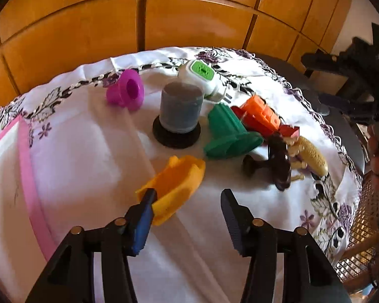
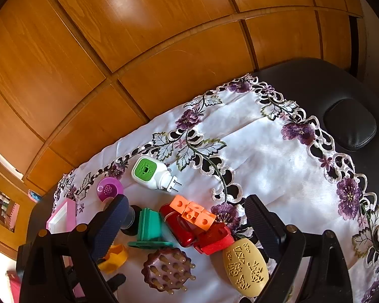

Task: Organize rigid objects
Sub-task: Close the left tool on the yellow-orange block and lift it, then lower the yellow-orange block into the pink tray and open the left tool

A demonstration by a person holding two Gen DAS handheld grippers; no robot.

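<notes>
Several toys lie on a white embroidered cloth (image 1: 93,156). A yellow-orange plastic scoop (image 1: 175,184) lies on its side against the left finger of my left gripper (image 1: 188,197); the right finger stands well clear of it, so the jaws are open. Beyond it are a grey cylinder on a black base (image 1: 180,112), a magenta funnel (image 1: 126,91), a white-and-green plug-in (image 1: 202,74) and a green plastic piece (image 1: 227,136). My right gripper (image 2: 184,202) hovers open over orange cubes (image 2: 194,212), a red piece (image 2: 209,240), a brown bristle brush (image 2: 166,267) and a cream oval (image 2: 245,270).
A pink-rimmed white tray (image 1: 25,156) sits at the left edge of the cloth. The cloth covers a black padded table (image 2: 315,85) with a cushion (image 2: 351,126). Wooden cabinet doors (image 2: 139,50) stand close behind. A wicker seat (image 1: 361,227) is at the right.
</notes>
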